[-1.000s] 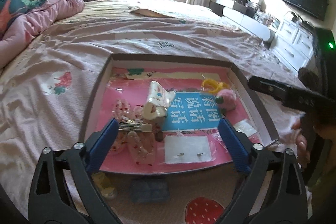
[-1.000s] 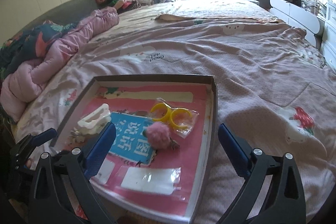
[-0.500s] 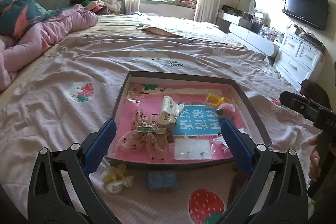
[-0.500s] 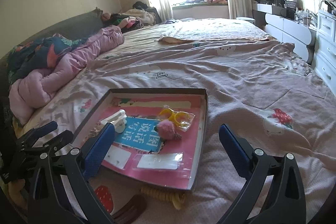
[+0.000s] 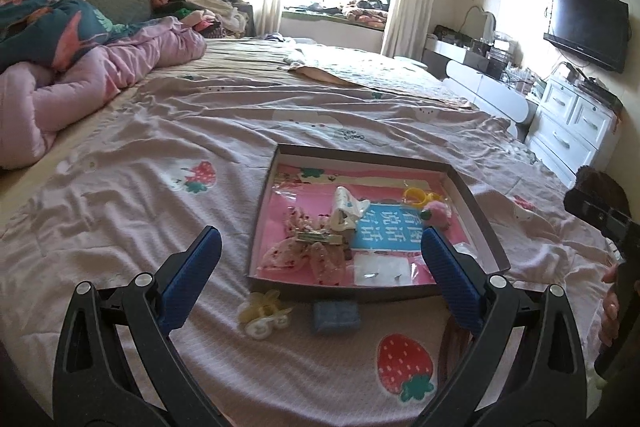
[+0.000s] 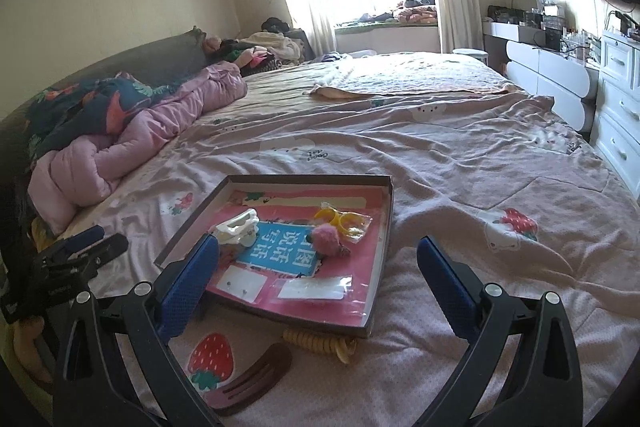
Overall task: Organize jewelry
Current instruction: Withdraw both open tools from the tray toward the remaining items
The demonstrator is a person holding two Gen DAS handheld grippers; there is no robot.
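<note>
A shallow brown tray (image 5: 264, 203) with a pink lining lies on the bed; it also shows in the right wrist view (image 6: 386, 223). It holds a white claw clip (image 5: 346, 211), a floral bow clip (image 5: 308, 251), yellow rings (image 5: 416, 195), a pink pompom (image 6: 326, 237) and earring cards (image 5: 380, 269). Outside the tray's near edge lie a pale claw clip (image 5: 262, 313), a blue square piece (image 5: 335, 315), a yellow spiral hair tie (image 6: 316, 341) and a brown hair clip (image 6: 256, 377). My left gripper (image 5: 320, 283) and right gripper (image 6: 318, 291) are both open and empty, held above the near edge.
The bed has a pink strawberry-print cover (image 5: 160, 227). A bundled pink duvet (image 5: 80, 87) lies at the left. White drawers (image 5: 576, 131) and a wall TV (image 5: 586, 27) stand to the right. The right gripper's body (image 5: 612, 227) shows at the left view's edge.
Both grippers have pulled back and up from the tray, so it looks smaller and the loose items in front of it have come into view. The jaws stay open.
</note>
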